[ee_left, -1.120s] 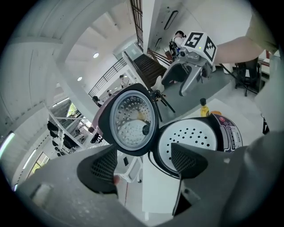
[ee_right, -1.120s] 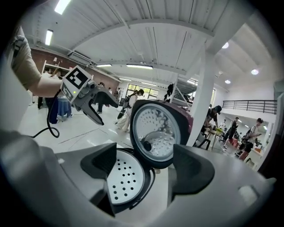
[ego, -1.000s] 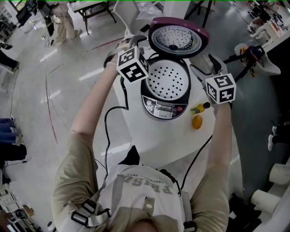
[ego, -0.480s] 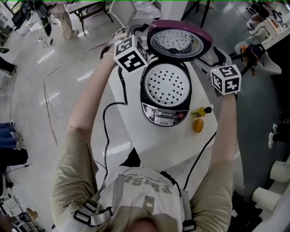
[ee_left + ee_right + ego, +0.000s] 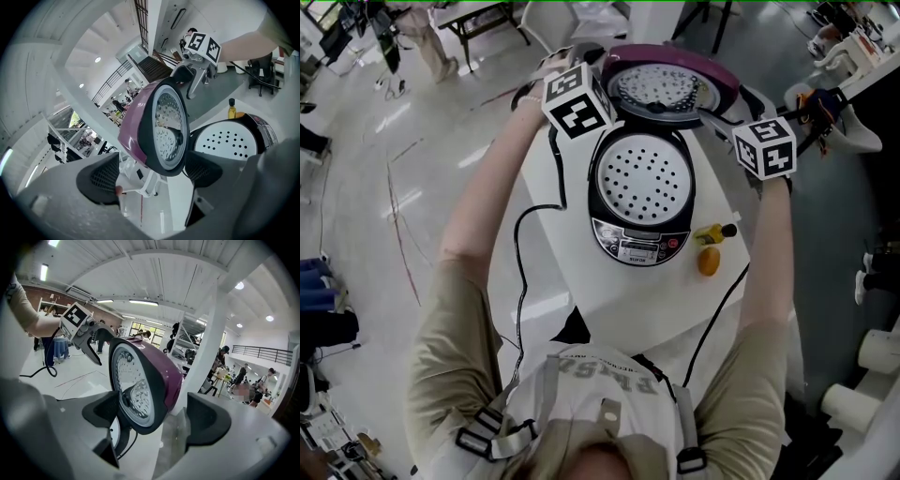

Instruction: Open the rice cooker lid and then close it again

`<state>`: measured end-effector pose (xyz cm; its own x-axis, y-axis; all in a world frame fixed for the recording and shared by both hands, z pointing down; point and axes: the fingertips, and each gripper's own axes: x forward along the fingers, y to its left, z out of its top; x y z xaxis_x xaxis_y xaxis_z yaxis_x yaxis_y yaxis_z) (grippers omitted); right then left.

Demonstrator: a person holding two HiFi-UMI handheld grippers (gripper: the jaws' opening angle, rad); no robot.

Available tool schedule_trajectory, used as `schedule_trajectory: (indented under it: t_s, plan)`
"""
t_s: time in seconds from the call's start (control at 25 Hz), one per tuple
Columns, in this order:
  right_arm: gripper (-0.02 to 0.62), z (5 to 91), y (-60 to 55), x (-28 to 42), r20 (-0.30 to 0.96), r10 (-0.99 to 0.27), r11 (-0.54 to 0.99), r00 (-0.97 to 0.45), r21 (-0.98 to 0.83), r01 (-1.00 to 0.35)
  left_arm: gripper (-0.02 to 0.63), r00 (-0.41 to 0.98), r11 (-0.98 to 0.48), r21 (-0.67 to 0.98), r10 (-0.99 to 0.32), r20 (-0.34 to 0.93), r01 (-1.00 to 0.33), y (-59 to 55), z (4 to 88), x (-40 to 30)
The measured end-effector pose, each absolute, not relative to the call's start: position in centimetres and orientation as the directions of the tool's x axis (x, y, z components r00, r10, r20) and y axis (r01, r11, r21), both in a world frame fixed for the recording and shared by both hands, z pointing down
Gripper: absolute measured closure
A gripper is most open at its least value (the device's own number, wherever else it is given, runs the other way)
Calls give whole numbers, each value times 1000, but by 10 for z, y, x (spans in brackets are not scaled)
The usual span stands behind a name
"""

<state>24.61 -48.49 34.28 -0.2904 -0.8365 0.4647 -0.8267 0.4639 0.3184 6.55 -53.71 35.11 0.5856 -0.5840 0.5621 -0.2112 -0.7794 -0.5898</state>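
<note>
The left gripper (image 5: 151, 172) hangs at the left side of the raised purple lid (image 5: 667, 82); its 2 jaws are spread and have just been widening, with the lid's rim between them but not pinched. The rice cooker (image 5: 639, 234) sits toward the far edge of the white table (image 5: 572, 272). The right gripper (image 5: 154, 416) flanks the lid's right side, jaws likewise spread and widening about the rim; a small bottle (image 5: 714, 231) and an orange fruit (image 5: 708, 261) lie by the table's right edge.

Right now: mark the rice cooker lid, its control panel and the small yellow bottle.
rice cooker lid (image 5: 667, 86), head view, on its perforated inner plate.
control panel (image 5: 639, 247), head view, on the display at the front.
small yellow bottle (image 5: 711, 232), head view, on its body.
</note>
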Motion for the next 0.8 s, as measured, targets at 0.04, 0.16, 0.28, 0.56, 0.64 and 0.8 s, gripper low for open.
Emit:
schedule_trajectory:
  t_s: [0.04, 0.16, 0.28, 0.56, 0.64, 0.8]
  plan:
    - [170, 343, -486, 247, 464, -837, 465, -291, 321, -825, 158, 584, -780, -590, -582, 565, -207, -538, 352, 67]
    - [169, 343, -489, 246, 465, -834, 474, -298, 326, -818, 156, 585, -787, -587, -570, 577, -188, -538, 357, 72]
    - [169, 343, -488, 242, 471, -826, 492, -309, 335, -804, 146, 580, -789, -592, -564, 588, -167, -536, 361, 75]
    - [166, 344, -484, 236, 480, -816, 512, -322, 342, -788, 146, 570, -788, -595, -566, 596, -160, -533, 360, 74]
    - [166, 343, -481, 235, 484, -812, 518, -326, 340, -785, 146, 563, -786, -598, -568, 600, -155, -531, 360, 72]
    - [166, 343, -475, 233, 486, -807, 529, -336, 341, -777, 146, 555, -782, -607, -572, 604, -145, -525, 361, 70]
